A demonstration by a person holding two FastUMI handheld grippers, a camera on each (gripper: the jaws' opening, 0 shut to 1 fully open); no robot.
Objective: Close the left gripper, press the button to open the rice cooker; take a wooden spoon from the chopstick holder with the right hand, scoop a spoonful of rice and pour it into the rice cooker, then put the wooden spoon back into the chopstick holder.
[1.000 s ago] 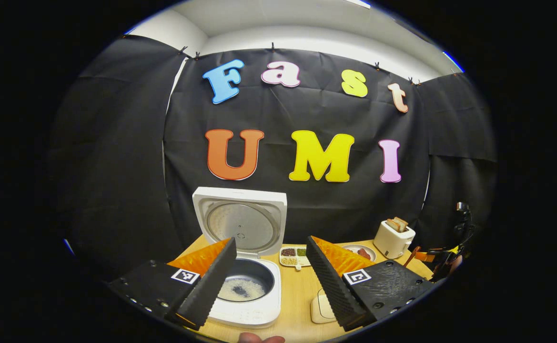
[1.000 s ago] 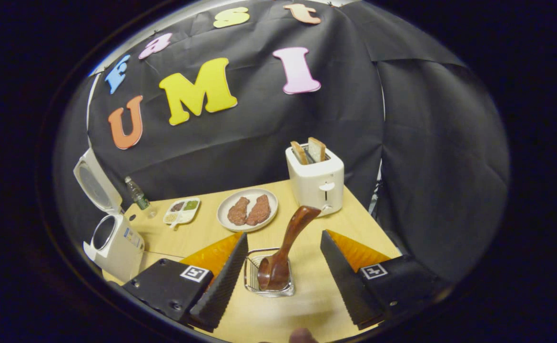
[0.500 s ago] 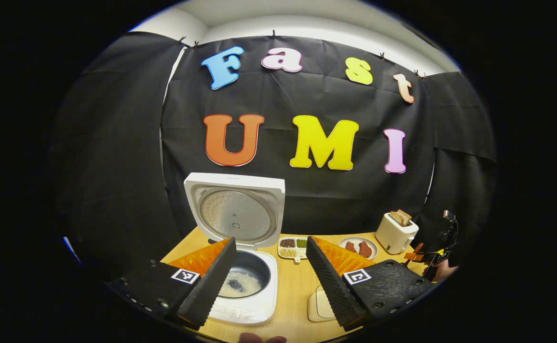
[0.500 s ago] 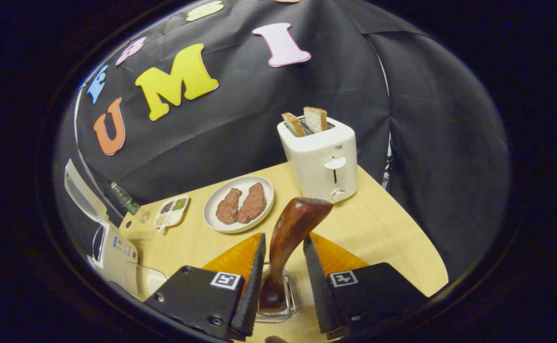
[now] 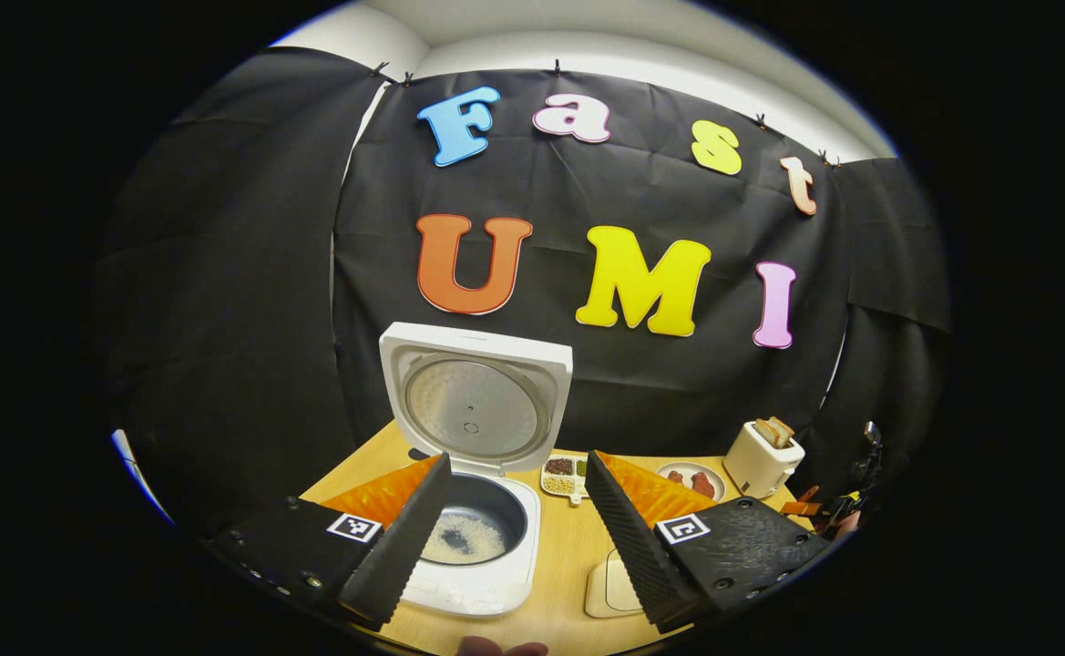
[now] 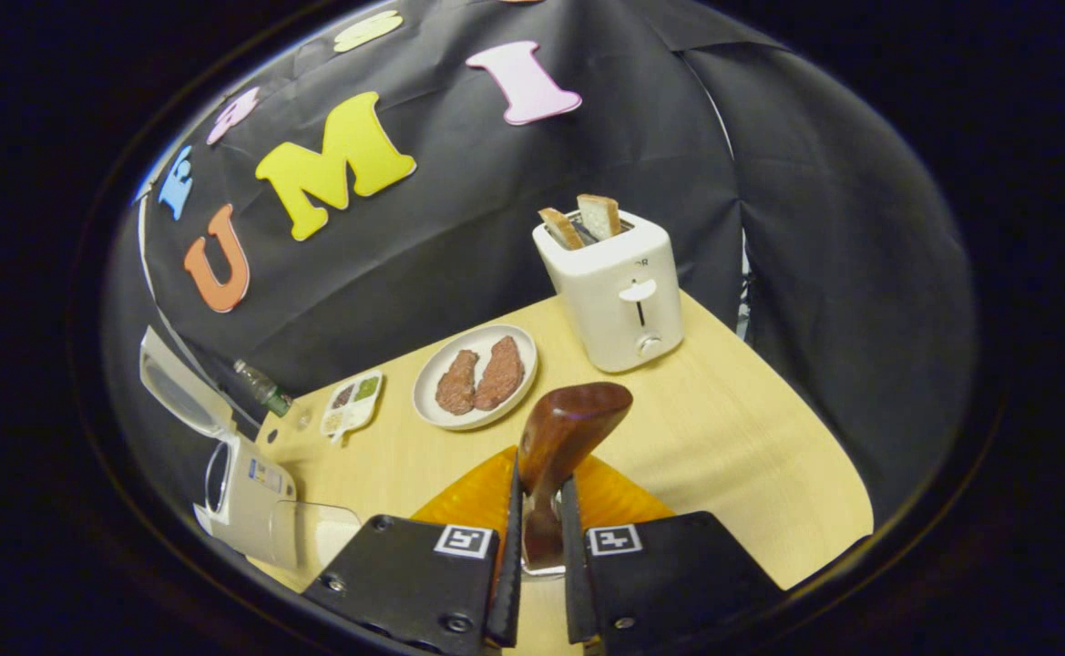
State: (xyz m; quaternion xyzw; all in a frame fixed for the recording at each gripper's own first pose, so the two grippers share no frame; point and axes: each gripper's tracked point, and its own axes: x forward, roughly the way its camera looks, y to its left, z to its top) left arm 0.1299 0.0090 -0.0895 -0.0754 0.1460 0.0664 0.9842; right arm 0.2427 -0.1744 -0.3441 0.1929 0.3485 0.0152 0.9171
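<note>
Gripping wooden spoon [image 6: 561, 442], handle end up.

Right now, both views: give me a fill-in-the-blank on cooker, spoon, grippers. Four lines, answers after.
1. The rice cooker lid stands ____.
2. The right gripper is shut on the ____ of the wooden spoon.
3. The left gripper jaws are ____.
4. The toaster holds two slices of ____.

Answers: open; handle; open; bread
</note>
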